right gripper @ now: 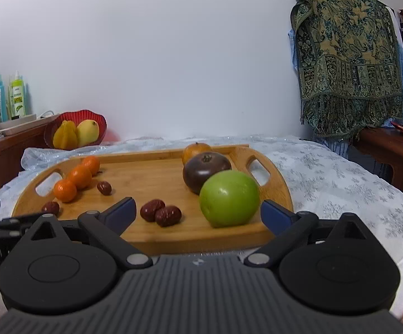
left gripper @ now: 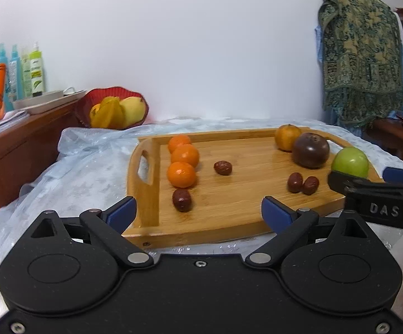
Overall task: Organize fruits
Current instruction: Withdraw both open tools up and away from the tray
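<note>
Crowding the wooden tray (right gripper: 134, 172): green apple (right gripper: 229, 198), dates (right gripper: 161, 213); both grippers spread wide, empty.

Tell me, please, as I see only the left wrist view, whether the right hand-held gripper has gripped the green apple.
Observer: No, the right hand-held gripper is open; the green apple rests on the tray just ahead, near its right-hand finger.
Operator: Does anything else lie ahead between its fingers?
Observer: Two red dates lie left of the apple.
Operator: Has the tray a handle there?
Observer: Yes, a cut-out handle beyond the apple.
</note>
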The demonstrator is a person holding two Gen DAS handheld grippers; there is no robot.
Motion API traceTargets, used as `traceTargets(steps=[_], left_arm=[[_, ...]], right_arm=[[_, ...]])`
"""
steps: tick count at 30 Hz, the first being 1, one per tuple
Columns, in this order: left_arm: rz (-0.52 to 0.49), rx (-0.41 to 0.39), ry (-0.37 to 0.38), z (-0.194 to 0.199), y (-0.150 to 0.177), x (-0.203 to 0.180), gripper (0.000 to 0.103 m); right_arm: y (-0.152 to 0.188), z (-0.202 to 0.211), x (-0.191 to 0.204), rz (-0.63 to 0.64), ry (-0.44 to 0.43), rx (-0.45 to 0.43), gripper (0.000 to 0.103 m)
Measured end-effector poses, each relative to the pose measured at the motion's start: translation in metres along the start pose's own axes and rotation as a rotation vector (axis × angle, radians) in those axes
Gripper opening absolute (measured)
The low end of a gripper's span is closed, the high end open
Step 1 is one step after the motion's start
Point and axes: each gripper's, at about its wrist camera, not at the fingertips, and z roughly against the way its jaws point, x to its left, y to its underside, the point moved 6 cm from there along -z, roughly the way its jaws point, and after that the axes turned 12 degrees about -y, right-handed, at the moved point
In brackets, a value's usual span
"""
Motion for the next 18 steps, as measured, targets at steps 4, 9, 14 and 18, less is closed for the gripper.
traceTargets(steps=[4, 9, 14, 18], left_arm=[[0.013, 0.031, 0.007, -0.002, 0.006, 0.002, 0.097], [0.011, 0.075, 0.000, -0.005, 0.016, 0.003, 0.097], [0.036, 0.159, 0.002, -0.013, 0.027, 0.006, 0.097], [0.055, 0.204, -0.006, -0.021, 0.032, 0.010, 0.097]], right_arm=[[0.007, 0.004, 0.001, 0.004, 0.008, 0.013, 0.102], [0.016, 0.004, 0.001, -0.010, 0.013, 0.044, 0.103], [0.024, -0.002, 0.000, 0.004, 0.034, 0.089, 0.103], [0.031, -0.008, -0.002, 0.007, 0.060, 0.122, 0.103]])
